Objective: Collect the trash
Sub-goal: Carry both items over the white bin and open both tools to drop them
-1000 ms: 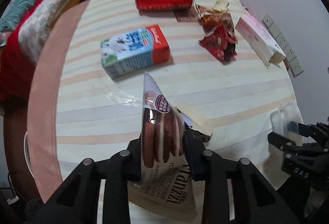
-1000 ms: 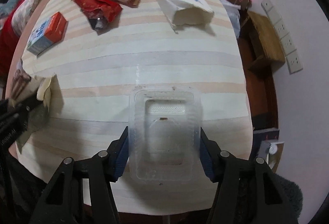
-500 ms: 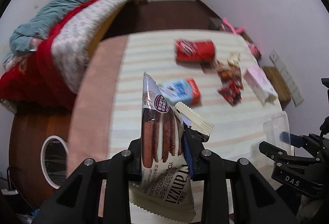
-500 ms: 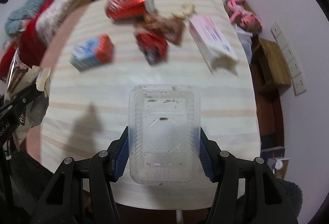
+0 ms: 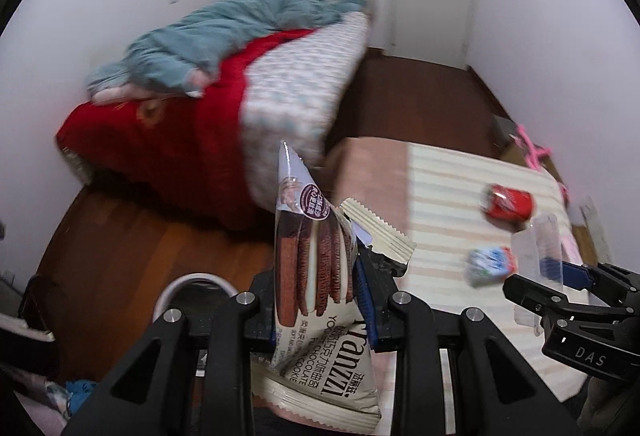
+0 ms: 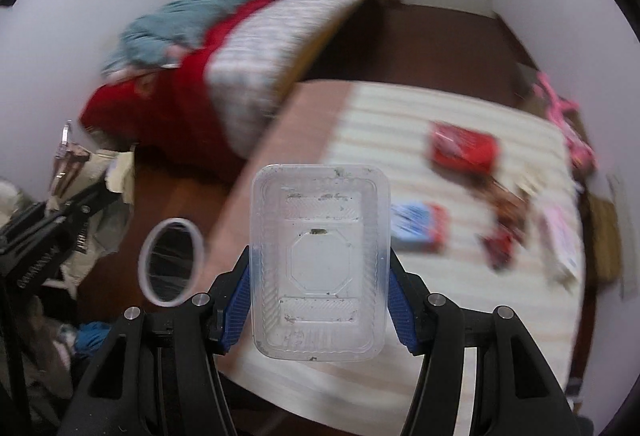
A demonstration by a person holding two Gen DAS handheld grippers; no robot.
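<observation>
My left gripper [image 5: 320, 276] is shut on a chocolate cookie packet [image 5: 316, 276] and holds it in the air over the floor, left of the table. My right gripper [image 6: 320, 268] is shut on a clear plastic tray [image 6: 320, 260], held above the table's near edge; it also shows in the left wrist view [image 5: 536, 260]. A white-rimmed bin [image 6: 172, 260] stands on the floor left of the table; its rim shows in the left wrist view [image 5: 192, 288]. A red can [image 6: 464, 148], a milk carton [image 6: 420, 228], red wrappers [image 6: 500, 240] and a pink box [image 6: 560, 236] lie on the striped table [image 6: 380, 116].
A bed [image 5: 240, 96] with red and teal bedding stands beyond the bin. Dark wooden floor [image 5: 140, 236] lies between the bed and the table. Clothes and clutter [image 6: 60, 348] sit at the lower left. A pink toy [image 6: 560, 108] lies past the table's far right corner.
Both grippers have lifted and swung left with their loads. The table has slid to the right in view, and the bed, floor and bin now show.
</observation>
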